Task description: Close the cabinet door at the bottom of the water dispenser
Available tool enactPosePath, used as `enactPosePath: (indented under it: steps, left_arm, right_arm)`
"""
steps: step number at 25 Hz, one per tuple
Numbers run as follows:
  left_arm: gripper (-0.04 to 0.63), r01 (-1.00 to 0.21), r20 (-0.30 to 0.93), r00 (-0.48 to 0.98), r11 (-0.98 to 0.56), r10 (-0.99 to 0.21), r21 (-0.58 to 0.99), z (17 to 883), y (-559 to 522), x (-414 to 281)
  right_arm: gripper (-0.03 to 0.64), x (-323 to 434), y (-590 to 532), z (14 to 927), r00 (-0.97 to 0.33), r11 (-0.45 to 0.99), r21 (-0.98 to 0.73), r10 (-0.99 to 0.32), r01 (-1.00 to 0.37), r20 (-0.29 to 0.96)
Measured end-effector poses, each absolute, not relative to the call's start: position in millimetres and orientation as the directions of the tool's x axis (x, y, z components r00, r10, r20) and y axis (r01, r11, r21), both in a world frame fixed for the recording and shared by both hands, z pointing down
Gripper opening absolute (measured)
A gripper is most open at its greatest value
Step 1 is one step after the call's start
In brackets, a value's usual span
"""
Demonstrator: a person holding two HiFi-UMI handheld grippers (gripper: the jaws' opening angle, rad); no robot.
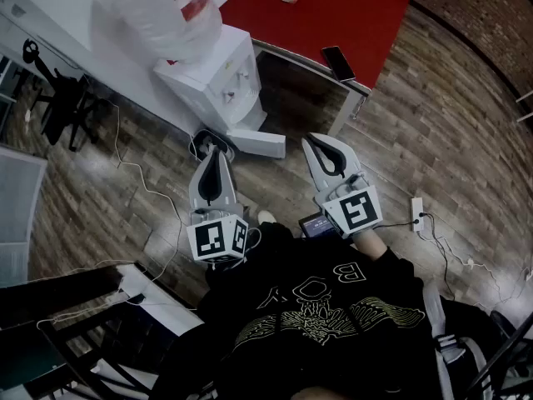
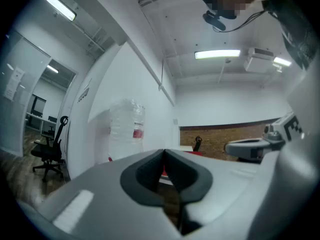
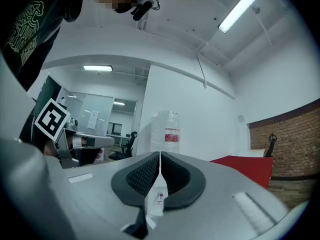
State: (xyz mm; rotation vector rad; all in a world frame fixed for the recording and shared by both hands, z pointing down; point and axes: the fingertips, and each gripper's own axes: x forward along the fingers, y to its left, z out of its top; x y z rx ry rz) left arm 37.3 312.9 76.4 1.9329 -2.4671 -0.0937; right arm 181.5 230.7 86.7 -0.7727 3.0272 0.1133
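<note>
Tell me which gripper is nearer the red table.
The right gripper: it sits just below the table's corner in the head view, while the left gripper lies farther left, below the dispenser.

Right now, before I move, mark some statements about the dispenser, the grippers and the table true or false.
1. The door at the bottom of the dispenser stands open. True.
2. The left gripper holds the door. False: its jaws are shut on nothing, and it is apart from the door.
3. The right gripper is shut and empty. True.
4. The phone lies on the floor. False: it lies on the red table.
5. A bottle sits on top of the dispenser. True.
</note>
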Motion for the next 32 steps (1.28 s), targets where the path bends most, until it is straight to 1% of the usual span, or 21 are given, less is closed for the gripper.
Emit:
enactPosePath:
  steps: [5, 9, 12, 14, 16, 20, 25, 29, 32]
  left_arm:
    - [0.008, -0.969, -0.046, -0.245, 0.244, -0.968, 0.035, 73.0, 291.7, 4.3]
    - [0.006, -0.978, -0.071, -0.207, 0.206, -0.976, 0.033, 72.3, 269.2, -22.6]
    - [0.006, -0.984, -0.105, -0.179, 0.176, -0.978, 0.043, 68.9, 257.1, -41.7]
    - [0.006, -0.988, -0.111, -0.153, 0.154, -0.982, 0.004, 69.5, 249.6, -47.9]
    - [0.006, -0.99, -0.118, -0.133, 0.137, -0.984, -0.027, 72.3, 241.0, -51.3]
    - [0.006, -0.993, -0.129, -0.115, 0.112, -0.985, 0.028, 82.7, 212.8, -59.5]
    - [0.008, -0.995, -0.067, -0.096, 0.095, -0.993, 0.03, 105.4, 164.0, -64.7]
    - [0.008, -0.988, 0.026, -0.135, 0.133, -0.991, -0.076, 128.0, 119.7, -79.6]
    - [0.008, -0.982, 0.069, -0.162, 0.154, -0.984, -0.107, 154.6, 90.3, -88.8]
  right_arm:
    - [0.003, 150.5, 211.8, 90.8, -0.885, 0.884, 0.055, -0.465, -0.464, -0.001]
    - [0.0, 122.3, 192.6, 98.7, -0.88, 0.88, 0.035, -0.474, -0.474, 0.025]
    - [0.003, 101.2, 186.0, 96.0, -0.898, 0.897, 0.014, -0.441, -0.441, -0.014]
    - [0.003, 88.8, 183.1, 92.1, -0.913, 0.914, -0.001, -0.406, -0.406, -0.042]
    - [0.0, 80.5, 175.3, 94.3, -0.913, 0.913, 0.002, -0.407, -0.407, -0.027]
    - [0.0, 68.8, 146.2, 111.2, -0.903, 0.902, 0.057, -0.43, -0.428, 0.018]
    - [0.0, 57.7, 96.6, 127.0, -0.889, 0.888, 0.067, -0.457, -0.454, 0.03]
    - [0.0, 46.6, 58.7, 138.3, -0.878, 0.878, 0.084, -0.476, -0.472, 0.041]
    - [0.0, 39.9, 32.6, 163.2, -0.882, 0.885, 0.098, -0.463, -0.455, 0.085]
